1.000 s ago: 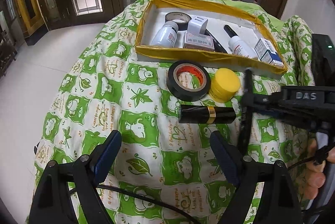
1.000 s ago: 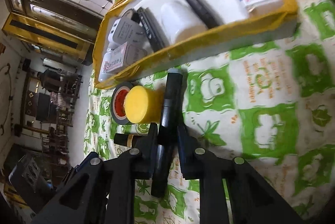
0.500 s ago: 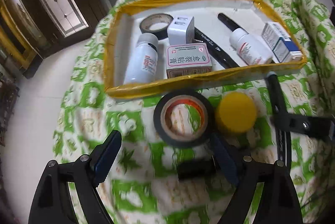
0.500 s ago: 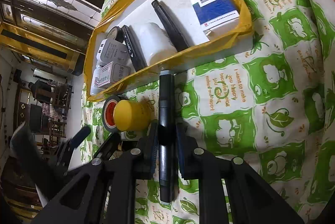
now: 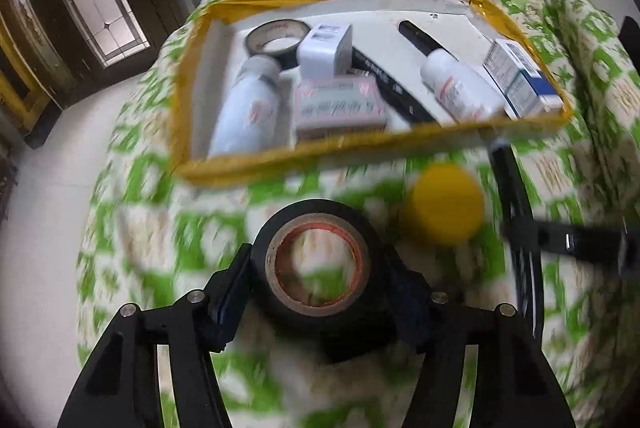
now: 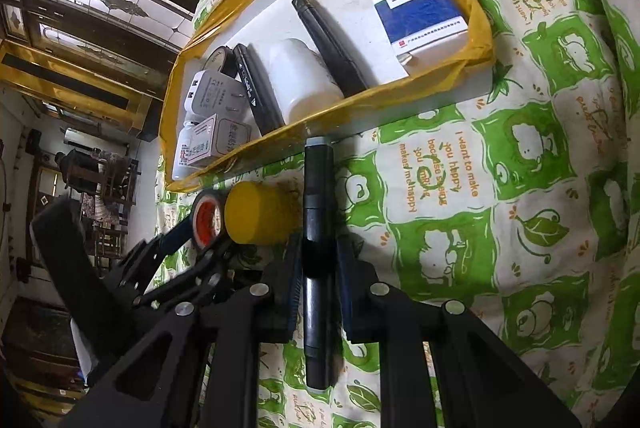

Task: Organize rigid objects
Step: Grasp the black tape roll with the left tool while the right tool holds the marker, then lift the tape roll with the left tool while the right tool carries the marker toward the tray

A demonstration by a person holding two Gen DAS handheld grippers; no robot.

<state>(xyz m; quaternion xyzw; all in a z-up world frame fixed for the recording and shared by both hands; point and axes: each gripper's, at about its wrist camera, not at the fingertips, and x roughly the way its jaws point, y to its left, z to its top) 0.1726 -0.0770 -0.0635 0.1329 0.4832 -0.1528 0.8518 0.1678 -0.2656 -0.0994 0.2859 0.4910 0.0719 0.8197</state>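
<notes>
On the green-print quilt [image 6: 520,155], left fingers [image 5: 230,292] clamp black tape [image 5: 316,270]; right fingers [image 6: 292,280] clamp pen [image 6: 317,268].

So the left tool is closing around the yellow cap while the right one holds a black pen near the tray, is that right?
Not quite. The left tool is closing around the black tape roll, as the left wrist view shows; the yellow cap sits untouched beside it on the cloth. The rest holds: the right tool grips the black pen near the tray.

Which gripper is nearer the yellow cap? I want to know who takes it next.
Right gripper, marginally: shut on the black marker, directly beside the yellow cap. Left gripper brackets the black tape roll beside it.
</notes>
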